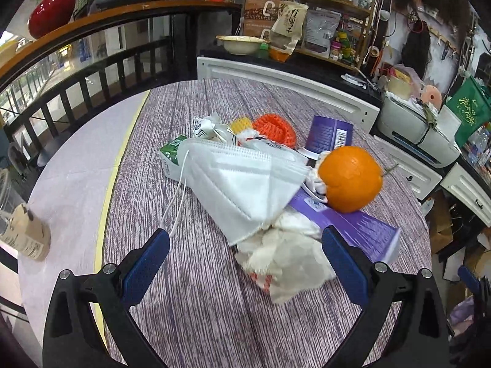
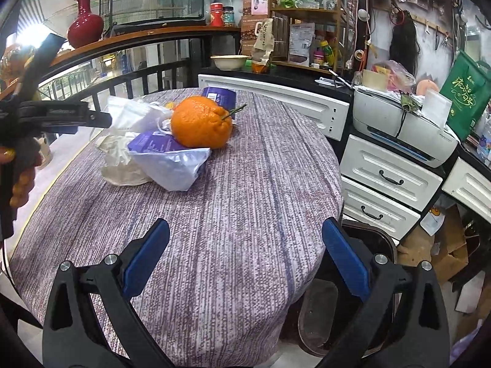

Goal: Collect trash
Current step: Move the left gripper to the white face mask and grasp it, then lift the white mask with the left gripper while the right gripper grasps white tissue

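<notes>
Both grippers (image 1: 245, 245) (image 2: 245, 239) spread, level, empty

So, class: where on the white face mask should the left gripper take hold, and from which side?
Probably the mask's near corner, which lifts off the crumpled paper. Come from the near side, low along the table; the open left gripper already faces it. The far edge sits against the orange.

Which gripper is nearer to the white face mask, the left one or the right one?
Left. The left gripper is open just before the white face mask. The right gripper is open over bare tablecloth, farther off.
</notes>
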A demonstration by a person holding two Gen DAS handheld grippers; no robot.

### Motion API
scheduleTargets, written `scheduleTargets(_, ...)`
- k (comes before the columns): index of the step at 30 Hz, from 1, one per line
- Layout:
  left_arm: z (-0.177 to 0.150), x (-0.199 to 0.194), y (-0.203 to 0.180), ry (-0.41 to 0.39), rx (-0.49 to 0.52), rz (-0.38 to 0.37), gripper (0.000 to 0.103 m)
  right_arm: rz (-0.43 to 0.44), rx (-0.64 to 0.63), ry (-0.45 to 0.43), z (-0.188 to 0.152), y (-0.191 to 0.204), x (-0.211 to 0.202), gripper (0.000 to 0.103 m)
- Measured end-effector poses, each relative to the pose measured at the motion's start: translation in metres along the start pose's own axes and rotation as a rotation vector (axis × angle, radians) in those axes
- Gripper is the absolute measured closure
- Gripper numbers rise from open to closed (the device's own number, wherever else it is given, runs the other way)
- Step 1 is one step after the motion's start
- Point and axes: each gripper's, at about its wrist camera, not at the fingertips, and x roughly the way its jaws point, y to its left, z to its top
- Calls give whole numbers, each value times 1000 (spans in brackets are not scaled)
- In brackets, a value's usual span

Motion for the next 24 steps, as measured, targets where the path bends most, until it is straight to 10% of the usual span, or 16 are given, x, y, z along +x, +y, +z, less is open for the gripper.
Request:
scheduleTargets(8, 19, 36, 4, 60, 2, 14, 10, -1, 6, 16, 1, -4, 9, 5)
scheduleTargets(16, 20, 41, 17, 62, -66, -77, 59, 3, 1, 5, 9, -3, 13, 5)
scheduleTargets(24, 1, 10, 28, 3, -71, -110, 73, 35, 21, -13, 28, -1, 25, 5)
